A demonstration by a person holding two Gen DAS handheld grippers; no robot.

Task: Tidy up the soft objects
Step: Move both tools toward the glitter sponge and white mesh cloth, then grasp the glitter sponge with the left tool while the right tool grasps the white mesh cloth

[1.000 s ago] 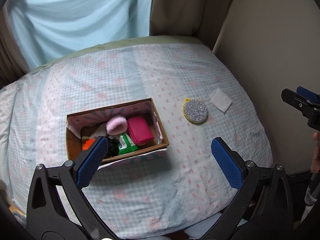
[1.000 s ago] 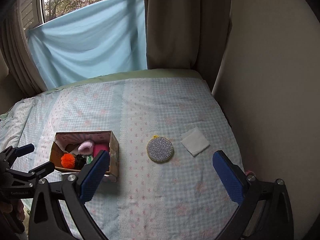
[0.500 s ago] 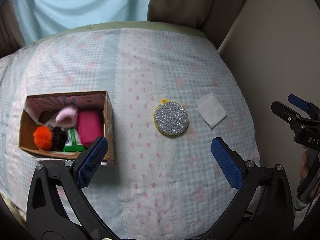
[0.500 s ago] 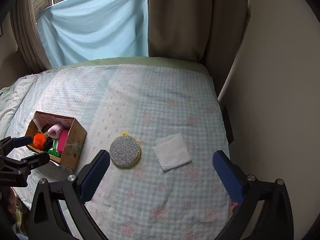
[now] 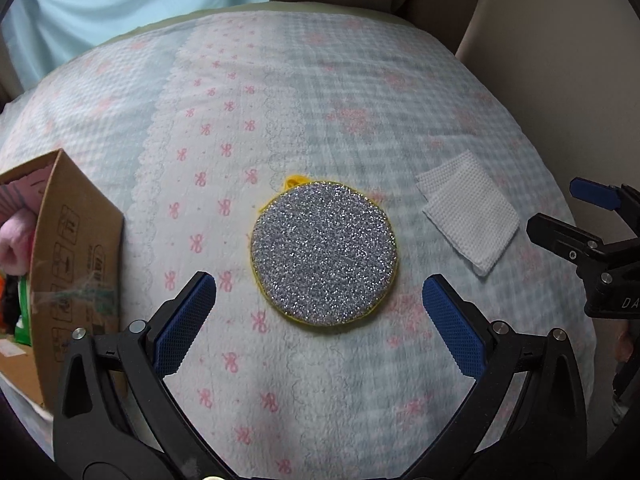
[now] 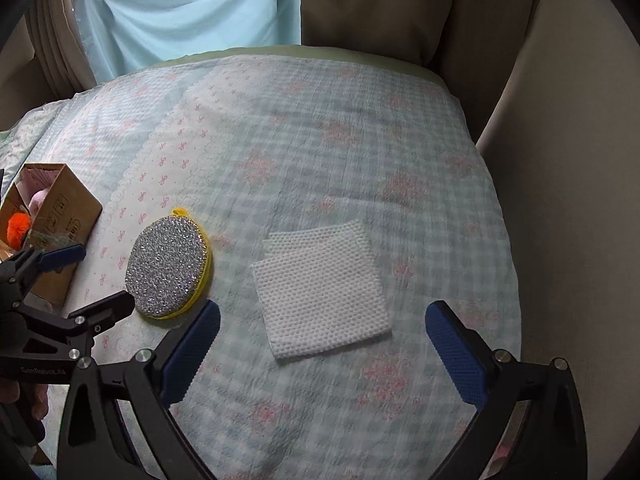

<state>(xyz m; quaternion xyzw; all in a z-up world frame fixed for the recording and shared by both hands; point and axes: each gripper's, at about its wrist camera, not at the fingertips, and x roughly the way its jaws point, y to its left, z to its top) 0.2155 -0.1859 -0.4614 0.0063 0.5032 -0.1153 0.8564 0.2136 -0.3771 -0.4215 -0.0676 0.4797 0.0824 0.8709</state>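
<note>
Round glitter sponge (image 5: 324, 254): on bed, beside box (image 5: 76, 264); probably light, squashy; pinch across rim. Left tool (image 5: 320, 308): apart, empty. Right tool (image 6: 324, 344): apart, over folded cloth (image 6: 320, 288).

Right claw (image 6: 322, 350) agape — over white cloth (image 6: 320, 288).

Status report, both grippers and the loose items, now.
Left gripper open over glitter sponge. Right gripper open over white cloth. Both lie outside box. Nothing in the way.
</note>
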